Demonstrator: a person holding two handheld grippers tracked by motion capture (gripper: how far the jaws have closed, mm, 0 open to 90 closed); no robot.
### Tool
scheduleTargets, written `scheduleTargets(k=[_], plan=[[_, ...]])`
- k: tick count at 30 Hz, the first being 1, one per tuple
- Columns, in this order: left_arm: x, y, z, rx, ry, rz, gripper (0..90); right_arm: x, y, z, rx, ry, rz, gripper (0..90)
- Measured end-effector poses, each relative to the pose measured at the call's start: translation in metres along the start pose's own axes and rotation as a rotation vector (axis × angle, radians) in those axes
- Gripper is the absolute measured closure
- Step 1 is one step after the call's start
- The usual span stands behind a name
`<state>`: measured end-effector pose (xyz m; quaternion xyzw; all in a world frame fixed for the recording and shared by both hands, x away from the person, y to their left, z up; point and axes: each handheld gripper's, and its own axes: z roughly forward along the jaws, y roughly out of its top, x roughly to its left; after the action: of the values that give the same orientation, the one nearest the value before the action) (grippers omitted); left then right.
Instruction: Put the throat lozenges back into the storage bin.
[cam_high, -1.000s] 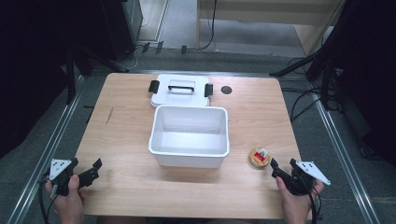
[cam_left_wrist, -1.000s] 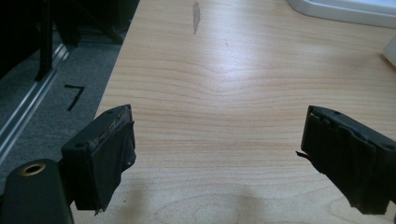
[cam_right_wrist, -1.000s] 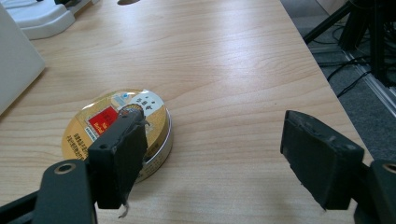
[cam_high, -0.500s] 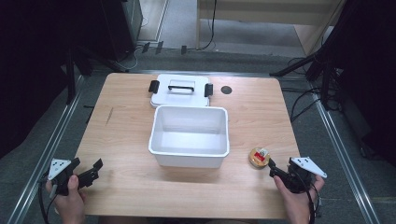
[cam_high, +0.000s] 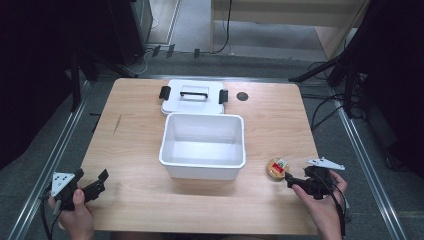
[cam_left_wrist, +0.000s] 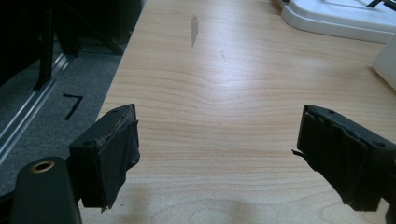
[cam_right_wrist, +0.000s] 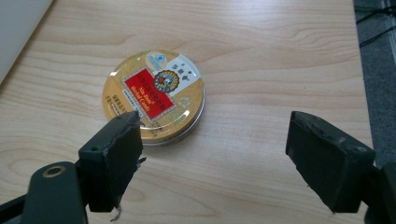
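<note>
A round gold tin (cam_high: 276, 168) with a red and white label lies flat on the wooden table, right of the white bin (cam_high: 202, 171). My right gripper (cam_high: 291, 181) hovers just beside the tin at its near right. In the right gripper view the tin (cam_right_wrist: 154, 95) lies ahead of the left jaw, and my right gripper (cam_right_wrist: 215, 158) stands open; its jaws have just been opening, with only bare wood between them. My left gripper (cam_high: 100, 181) rests near the front left corner, and in its own view my left gripper (cam_left_wrist: 215, 154) is wide open over bare table.
The bin's white lid (cam_high: 194, 97) with black clasps lies flat behind the bin. A small dark round spot (cam_high: 242, 96) sits to the lid's right. Dark stands and cables ring the table. Bare wood (cam_high: 135, 150) stretches left of the bin.
My right hand has risen slightly and edged toward the tin, and its jaws have spread. The left hand has stayed put.
</note>
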<state>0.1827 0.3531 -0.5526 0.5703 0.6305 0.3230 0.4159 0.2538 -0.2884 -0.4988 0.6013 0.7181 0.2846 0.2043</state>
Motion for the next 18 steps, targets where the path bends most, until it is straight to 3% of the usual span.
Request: scheduleTargets(k=[6,10,15,18], plan=[[-0.006,0.0,0.0,0.0,0.042,0.048,10.2,0.006,0.011,0.0,0.091,0.014,-0.033,16.4],[-0.004,0.001,0.002,0.005,0.049,0.023,9.4,0.009,0.018,0.001,0.136,0.025,-0.036,16.3],[-0.002,0.001,0.002,0.015,0.034,0.007,2.1,0.015,0.029,0.007,0.219,0.015,-0.082,14.7],[-0.001,0.001,0.002,0.016,0.03,-0.004,2.1,0.02,0.034,0.008,0.257,0.013,-0.099,14.6]])
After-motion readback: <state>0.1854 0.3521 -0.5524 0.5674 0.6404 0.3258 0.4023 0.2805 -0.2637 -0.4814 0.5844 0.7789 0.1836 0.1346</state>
